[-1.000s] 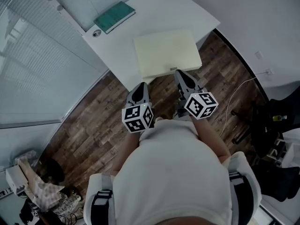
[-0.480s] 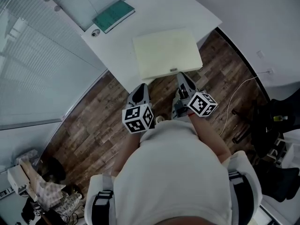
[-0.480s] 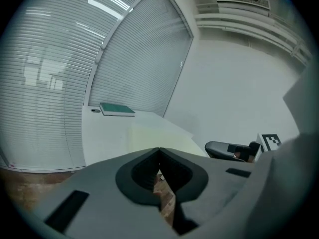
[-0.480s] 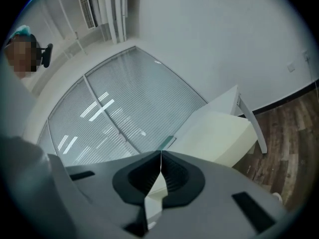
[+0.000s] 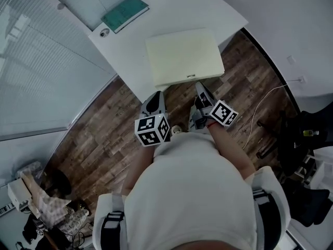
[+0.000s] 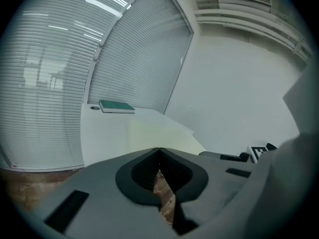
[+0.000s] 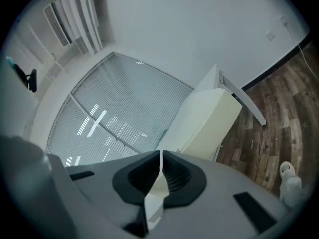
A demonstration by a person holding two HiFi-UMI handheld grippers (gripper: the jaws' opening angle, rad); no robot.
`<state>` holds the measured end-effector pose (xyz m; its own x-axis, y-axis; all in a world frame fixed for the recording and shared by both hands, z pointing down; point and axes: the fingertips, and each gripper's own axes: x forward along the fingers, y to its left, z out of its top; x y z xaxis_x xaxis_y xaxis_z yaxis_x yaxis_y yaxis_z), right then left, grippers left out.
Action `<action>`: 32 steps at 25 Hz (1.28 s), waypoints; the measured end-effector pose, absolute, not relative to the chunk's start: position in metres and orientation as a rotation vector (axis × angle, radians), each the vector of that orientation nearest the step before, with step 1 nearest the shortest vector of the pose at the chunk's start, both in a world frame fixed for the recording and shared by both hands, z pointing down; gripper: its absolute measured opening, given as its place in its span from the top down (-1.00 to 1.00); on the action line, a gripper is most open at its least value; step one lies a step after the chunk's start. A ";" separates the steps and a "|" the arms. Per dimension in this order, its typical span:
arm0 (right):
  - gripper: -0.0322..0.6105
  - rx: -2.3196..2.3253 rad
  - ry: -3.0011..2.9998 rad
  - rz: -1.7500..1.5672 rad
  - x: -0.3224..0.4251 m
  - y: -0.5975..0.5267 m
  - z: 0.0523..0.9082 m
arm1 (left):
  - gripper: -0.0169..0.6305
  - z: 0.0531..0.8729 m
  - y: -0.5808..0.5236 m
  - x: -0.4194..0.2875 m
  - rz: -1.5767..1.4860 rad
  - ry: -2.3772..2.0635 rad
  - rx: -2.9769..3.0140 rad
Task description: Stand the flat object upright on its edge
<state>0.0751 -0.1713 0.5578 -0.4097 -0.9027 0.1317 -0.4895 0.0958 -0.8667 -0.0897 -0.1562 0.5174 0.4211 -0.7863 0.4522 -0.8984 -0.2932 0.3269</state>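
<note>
A cream flat board [image 5: 184, 56] lies flat on the white table [image 5: 130, 46], near its front edge. Both grippers hang in front of the table, close to my body and apart from the board. My left gripper [image 5: 155, 95] is shut and empty, pointing at the table edge left of the board. My right gripper [image 5: 201, 86] is also shut and empty, rolled to one side, just short of the board's near edge. In the left gripper view the board [image 6: 159, 136] lies beyond the closed jaws [image 6: 159, 149]. The right gripper view, tilted, shows the board [image 7: 209, 121] past the closed tips [image 7: 161, 153].
A green book [image 5: 125, 13] and a small round fitting [image 5: 104, 33] sit at the table's far left corner. Window blinds [image 5: 36, 72] run along the left. A white cable [image 5: 260, 108] lies on the wood floor to the right, and clutter stands at the lower left and right.
My right gripper has sunk lower in front of the table and rolled, so its marker cube shows a different side. The left gripper has stayed in place.
</note>
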 end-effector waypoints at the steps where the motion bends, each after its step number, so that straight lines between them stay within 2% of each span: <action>1: 0.84 -1.346 1.915 -1.276 0.077 -0.172 0.561 | 0.89 0.518 -0.156 -0.090 0.279 -1.423 2.143; 6: 0.77 -1.312 1.829 -1.340 0.084 -0.173 0.582 | 0.89 0.521 -0.153 -0.090 0.298 -1.436 2.132; 10: 0.39 -1.258 1.804 -1.380 0.083 -0.175 0.592 | 0.89 0.522 -0.153 -0.089 0.305 -1.442 2.127; 16: 0.02 -1.171 1.740 -1.406 0.083 -0.184 0.599 | 0.89 0.523 -0.154 -0.086 0.311 -1.453 2.121; 21: -0.39 -1.149 1.683 -1.415 0.087 -0.193 0.607 | 0.89 0.523 -0.156 -0.086 0.309 -1.468 2.111; 32: -0.48 -1.172 1.646 -1.434 0.085 -0.220 0.615 | 0.89 0.520 -0.164 -0.089 0.294 -1.509 2.094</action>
